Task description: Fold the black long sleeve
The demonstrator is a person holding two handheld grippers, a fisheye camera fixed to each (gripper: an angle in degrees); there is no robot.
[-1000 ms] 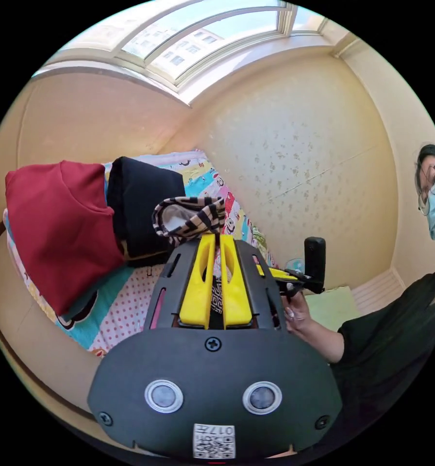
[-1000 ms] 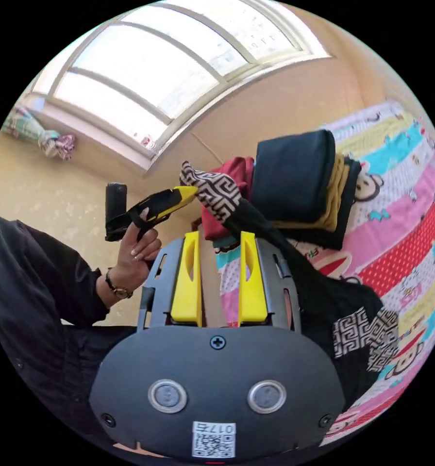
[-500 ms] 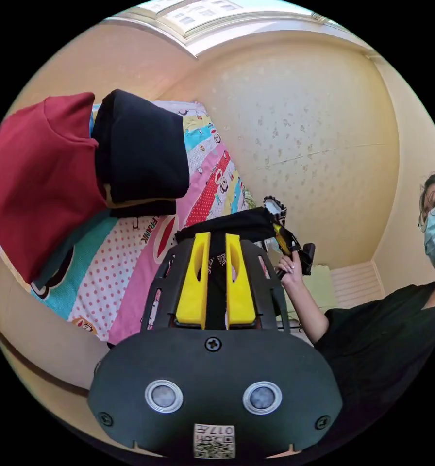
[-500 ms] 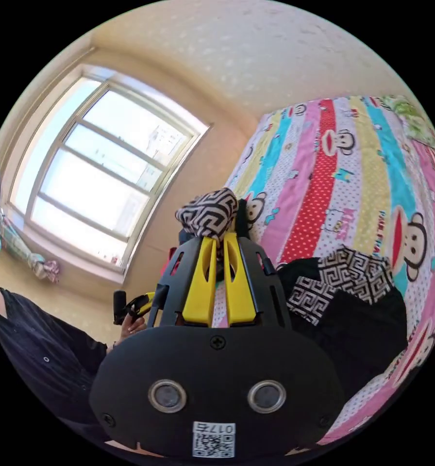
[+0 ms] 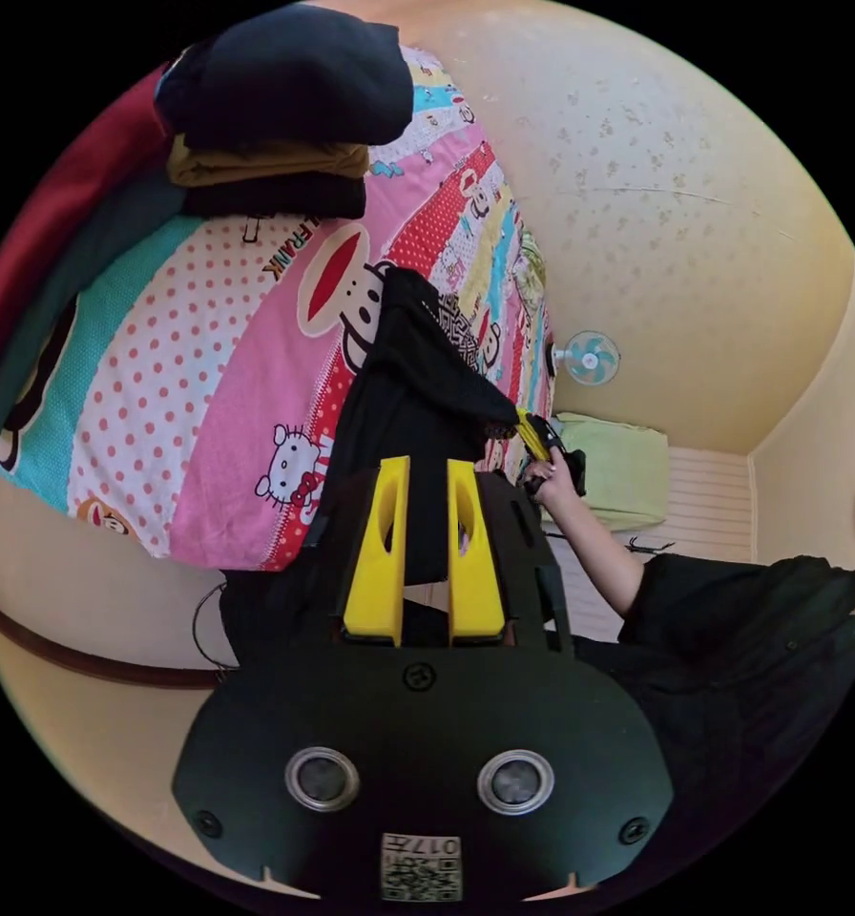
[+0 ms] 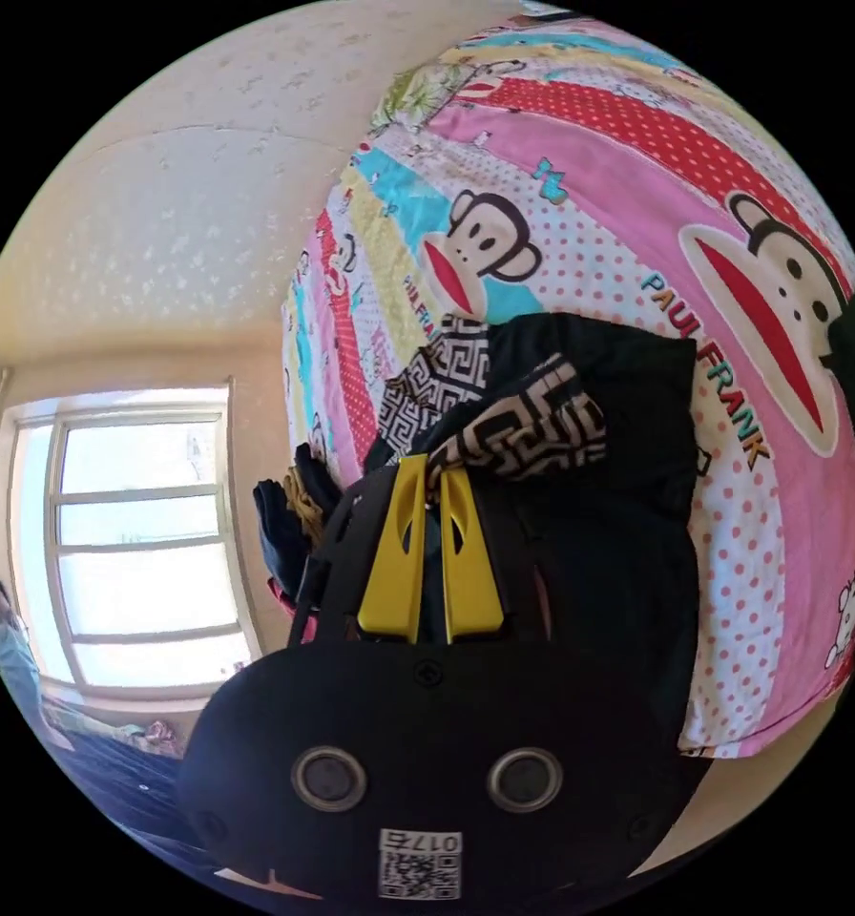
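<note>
Black long sleeve (image 6: 590, 534) with black-and-white key-pattern patches; pink polka-dot cartoon bedsheet (image 6: 771, 534).

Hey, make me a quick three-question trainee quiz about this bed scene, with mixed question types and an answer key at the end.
1. True or false: the right gripper is shut on the black long sleeve with patterned cuffs.
2. The stack of folded clothes lies on: A) the colourful cartoon bedsheet B) the floor C) a chair.
3. Fill in: a small ____ is mounted on the wall.

Key: 1 true; 2 A; 3 fan.
</note>
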